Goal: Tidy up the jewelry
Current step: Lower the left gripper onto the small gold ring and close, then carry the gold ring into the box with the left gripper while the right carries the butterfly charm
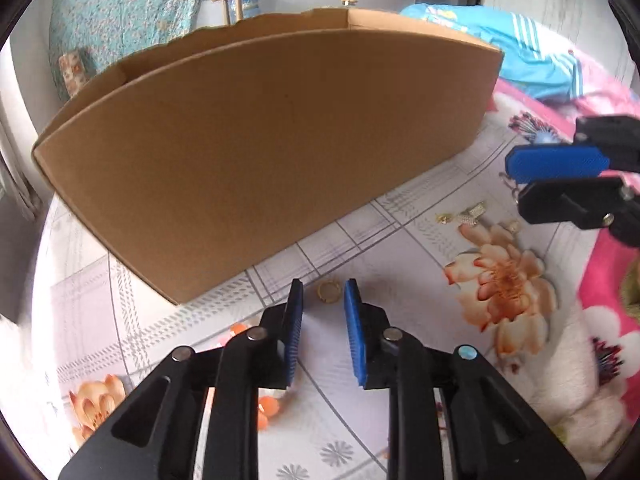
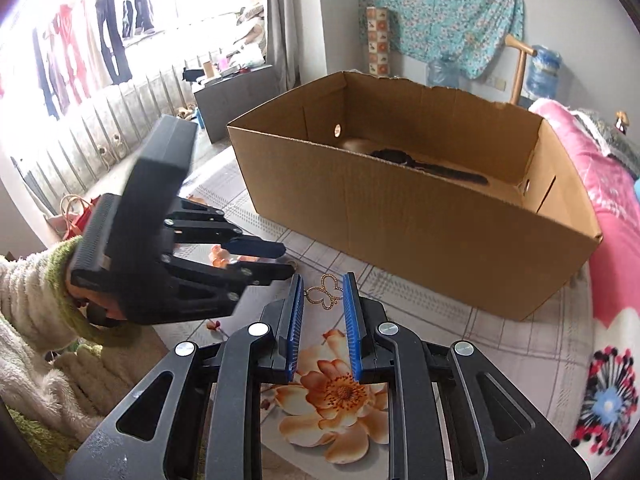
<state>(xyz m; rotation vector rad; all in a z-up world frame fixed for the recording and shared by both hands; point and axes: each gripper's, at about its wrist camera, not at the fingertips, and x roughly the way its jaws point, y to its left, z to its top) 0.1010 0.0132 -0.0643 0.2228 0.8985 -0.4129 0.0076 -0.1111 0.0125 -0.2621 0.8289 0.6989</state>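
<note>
Already the right tongs [image 2: 322, 292] pinch a gold butterfly pendant [image 2: 325, 293] above the floral cloth, short of the cardboard box [image 2: 420, 236]; it could slip. The left tongs [image 1: 323, 294] stand narrowly open around a gold ring [image 1: 328, 291], unpinched.

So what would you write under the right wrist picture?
Right gripper holding a gold butterfly pendant near the cardboard box.

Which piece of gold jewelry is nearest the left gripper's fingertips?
The small gold ring on the floral tablecloth, right at the tips of the open left gripper. The other gold pieces lie farther right, and the right gripper holds the gold butterfly pendant.
</note>
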